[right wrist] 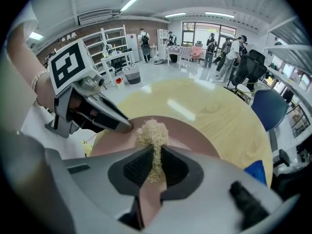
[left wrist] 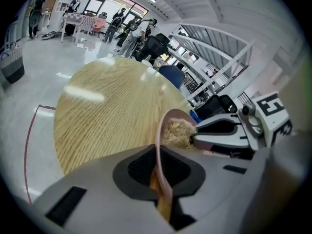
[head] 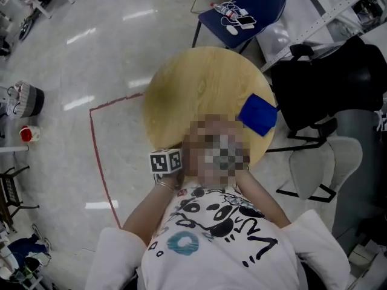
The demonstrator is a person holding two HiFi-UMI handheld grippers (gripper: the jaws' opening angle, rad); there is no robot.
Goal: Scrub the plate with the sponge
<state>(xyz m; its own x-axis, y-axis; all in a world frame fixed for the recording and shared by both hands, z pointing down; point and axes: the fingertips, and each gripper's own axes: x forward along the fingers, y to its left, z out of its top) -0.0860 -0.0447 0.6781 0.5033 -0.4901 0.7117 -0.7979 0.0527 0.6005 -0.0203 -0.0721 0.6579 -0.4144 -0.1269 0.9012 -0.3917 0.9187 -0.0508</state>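
A pink plate [right wrist: 192, 136] is held over the near edge of the round wooden table [head: 199, 89]. My left gripper [left wrist: 163, 173] is shut on the plate's rim; in its own view the plate [left wrist: 165, 130] stands edge-on between the jaws. My right gripper [right wrist: 156, 161] is shut on a tan fibrous sponge [right wrist: 152, 130], which presses on the plate's face. The left gripper [right wrist: 123, 126] bites the rim right beside the sponge. In the left gripper view the sponge [left wrist: 178, 133] sits at the right gripper [left wrist: 196, 140]. In the head view only the left marker cube [head: 165, 161] shows; a mosaic patch hides the rest.
A blue cloth [head: 258, 114] lies at the table's right edge. A blue chair [head: 242, 5] with small items stands beyond the table, black chairs [head: 326, 83] to the right. Red tape [head: 100, 162] marks the floor at left. People stand far off.
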